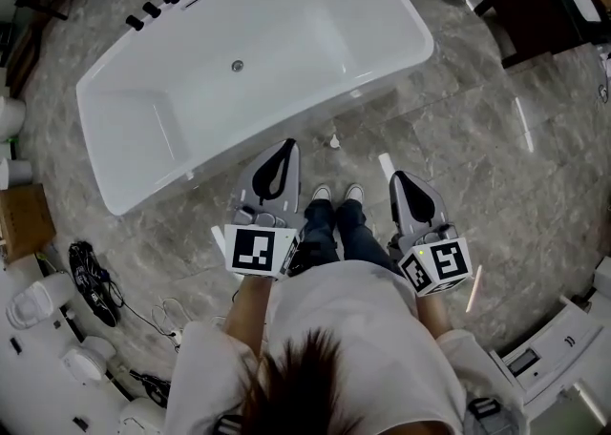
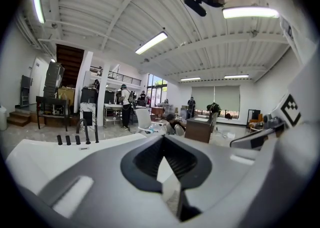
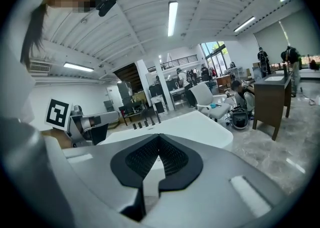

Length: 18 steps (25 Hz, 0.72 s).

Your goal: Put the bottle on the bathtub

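Dark hair (image 1: pixel 304 387) and a white cloth shirt (image 1: pixel 358 323) are being seen nearest. A glossy white rectangular bathtub (image 1: pixel 196 161) is lying empty on veined grey floor (image 1: pixel 468 152), with room left along its near rim. The left gripper (image 2: pixel 161 139) and right gripper (image 3: pixel 159 138) are being held with jaws pressed together, empty. A small white bottle (image 1: pixel 334 142) is standing on the floor just beside the tub wall.
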### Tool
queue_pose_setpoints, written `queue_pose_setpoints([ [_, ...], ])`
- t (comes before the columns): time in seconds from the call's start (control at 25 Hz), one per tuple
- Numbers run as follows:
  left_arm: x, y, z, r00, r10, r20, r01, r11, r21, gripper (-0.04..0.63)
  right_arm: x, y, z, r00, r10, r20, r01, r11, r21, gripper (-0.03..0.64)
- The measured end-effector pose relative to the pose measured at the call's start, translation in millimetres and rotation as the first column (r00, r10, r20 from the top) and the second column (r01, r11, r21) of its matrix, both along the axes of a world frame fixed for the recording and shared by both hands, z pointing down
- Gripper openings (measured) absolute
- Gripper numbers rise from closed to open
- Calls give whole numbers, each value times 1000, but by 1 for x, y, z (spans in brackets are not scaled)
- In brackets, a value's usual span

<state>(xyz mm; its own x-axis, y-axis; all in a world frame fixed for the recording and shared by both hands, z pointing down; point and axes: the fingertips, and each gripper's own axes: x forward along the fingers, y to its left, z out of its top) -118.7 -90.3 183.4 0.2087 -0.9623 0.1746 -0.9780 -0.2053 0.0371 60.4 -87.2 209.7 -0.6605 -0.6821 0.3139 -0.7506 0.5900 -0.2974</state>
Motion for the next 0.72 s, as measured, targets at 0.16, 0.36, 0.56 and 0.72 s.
queue_pose_setpoints([
  [0.16, 3, 9, -12, 1000, 3, 6, -3, 1000, 6, 48, 1, 8, -10, 1000, 1, 6, -1, 1000, 19, 0],
  [0.36, 6, 16, -29, 1000, 10, -4, -10, 1000, 21, 48, 6, 9, -28, 1000, 14, 2, -14, 999, 50, 0],
  [0.56, 4, 19, -43, 1000, 13, 27, -15, 999, 49, 48, 11, 5, -46, 999, 36, 8, -37, 996, 84, 0],
  [0.72, 4, 23, -47, 1000, 19, 20, -20, 999, 49, 48, 16, 7, -50, 998, 62, 21, -63, 994, 92, 0],
])
